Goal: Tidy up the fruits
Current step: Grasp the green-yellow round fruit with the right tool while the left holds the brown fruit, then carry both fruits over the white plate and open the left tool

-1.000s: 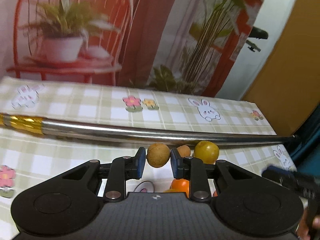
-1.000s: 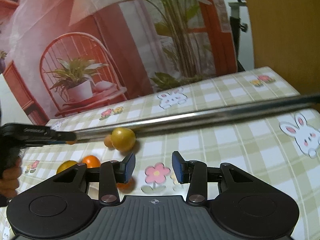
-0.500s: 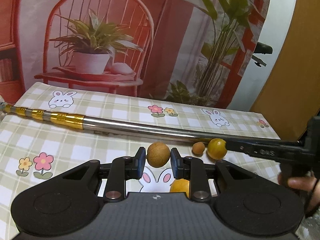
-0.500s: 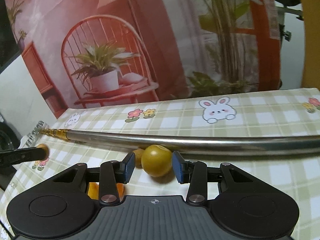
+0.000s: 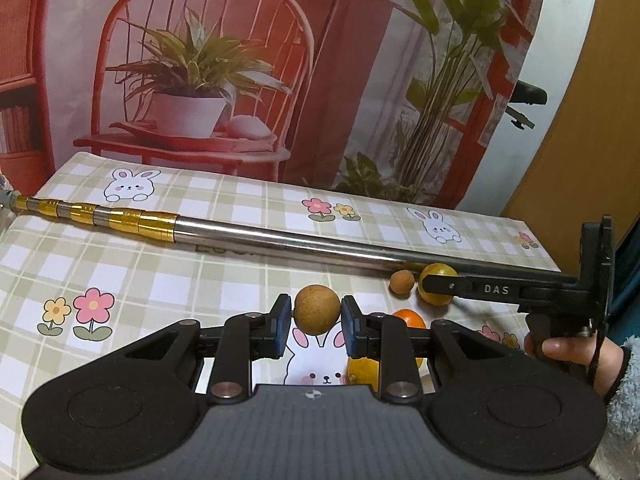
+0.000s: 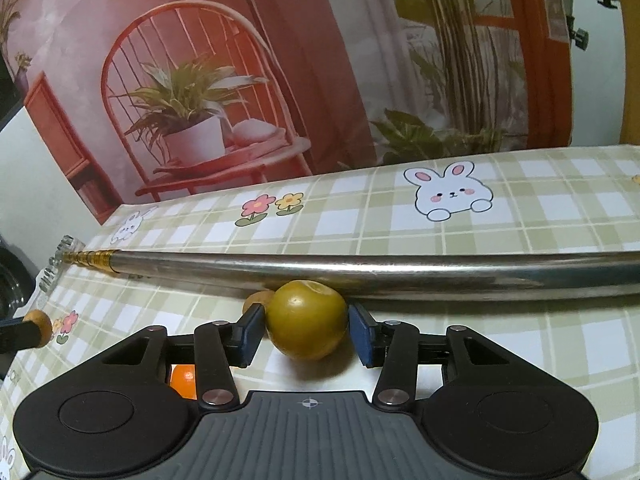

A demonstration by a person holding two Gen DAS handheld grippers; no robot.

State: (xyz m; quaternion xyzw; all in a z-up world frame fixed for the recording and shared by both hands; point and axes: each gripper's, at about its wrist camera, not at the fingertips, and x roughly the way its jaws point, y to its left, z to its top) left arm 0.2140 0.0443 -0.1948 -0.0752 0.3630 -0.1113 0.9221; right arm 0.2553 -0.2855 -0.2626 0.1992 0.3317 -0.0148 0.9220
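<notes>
left wrist view: a checked tablecloth [image 5: 224, 280] with bunnies and flowers covers the table, a printed backdrop [image 5: 240, 60] of a red chair and plants behind it. a metal pole [image 5: 280, 240] lies across the cloth. the left gripper [image 5: 316, 320] pinches a round brown fruit [image 5: 317, 309]. the right gripper [image 6: 307, 330] straddles a green-yellow fruit [image 6: 307, 325] on the cloth, touching the pole; its jaws are opening, pads just clear. an orange [image 5: 408, 319] sits nearby.

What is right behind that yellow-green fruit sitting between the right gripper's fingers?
Behind the yellow-green fruit lies a long metal pole, and a small brown fruit peeks out at its left. The yellow-green fruit covers most of the brown one and whether it touches the pole.
</notes>
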